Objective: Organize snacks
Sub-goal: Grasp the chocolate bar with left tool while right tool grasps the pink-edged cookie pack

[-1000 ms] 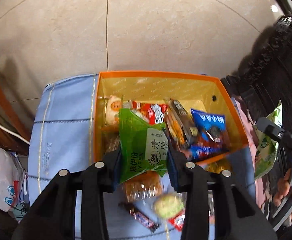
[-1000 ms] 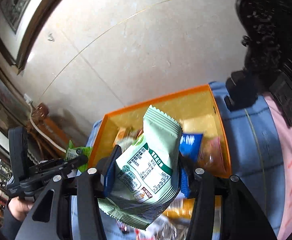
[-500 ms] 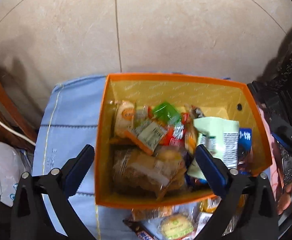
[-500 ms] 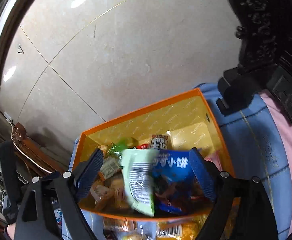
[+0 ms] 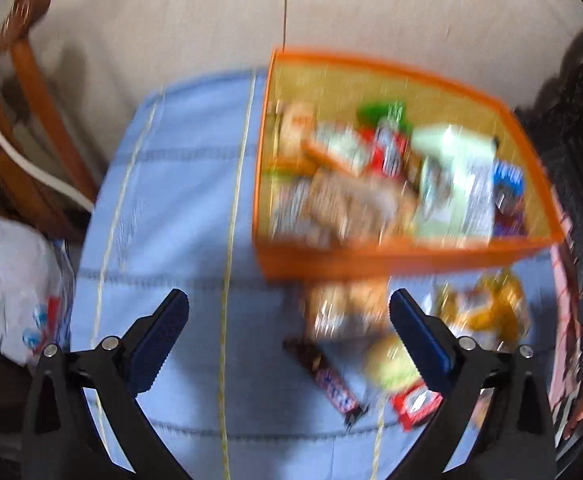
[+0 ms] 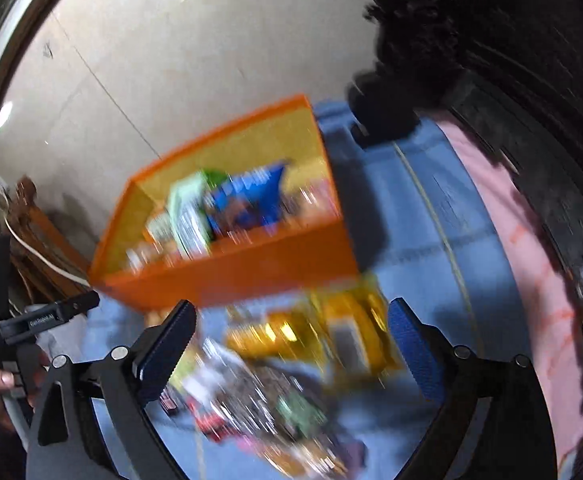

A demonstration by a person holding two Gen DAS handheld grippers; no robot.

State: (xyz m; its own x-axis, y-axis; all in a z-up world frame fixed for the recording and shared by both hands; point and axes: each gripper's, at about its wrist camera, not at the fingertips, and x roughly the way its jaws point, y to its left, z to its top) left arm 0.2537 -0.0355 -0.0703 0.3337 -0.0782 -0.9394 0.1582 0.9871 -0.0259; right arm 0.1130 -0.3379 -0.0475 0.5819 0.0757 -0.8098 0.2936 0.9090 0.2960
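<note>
The floor (image 5: 371,12) has big beige tiles, with brown wooden furniture (image 5: 19,128) left and dark carved wood (image 6: 511,40) right.

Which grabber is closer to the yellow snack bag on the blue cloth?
Right. The right gripper is open right over the yellow snack bag; the left gripper hovers further left.

Snack packets (image 5: 371,184) motion-blurred, unreadable

- Your orange box (image 5: 391,256) has a yellow inside; it sits on a light blue cloth (image 5: 179,200) with pale yellow stripes;
- Your gripper pads (image 5: 159,340) are dark blue on black arms;
- A pale green packet (image 5: 455,184) lies beside a blue one (image 6: 251,196);
- Yellow wrappers (image 6: 331,332) lie outside.
</note>
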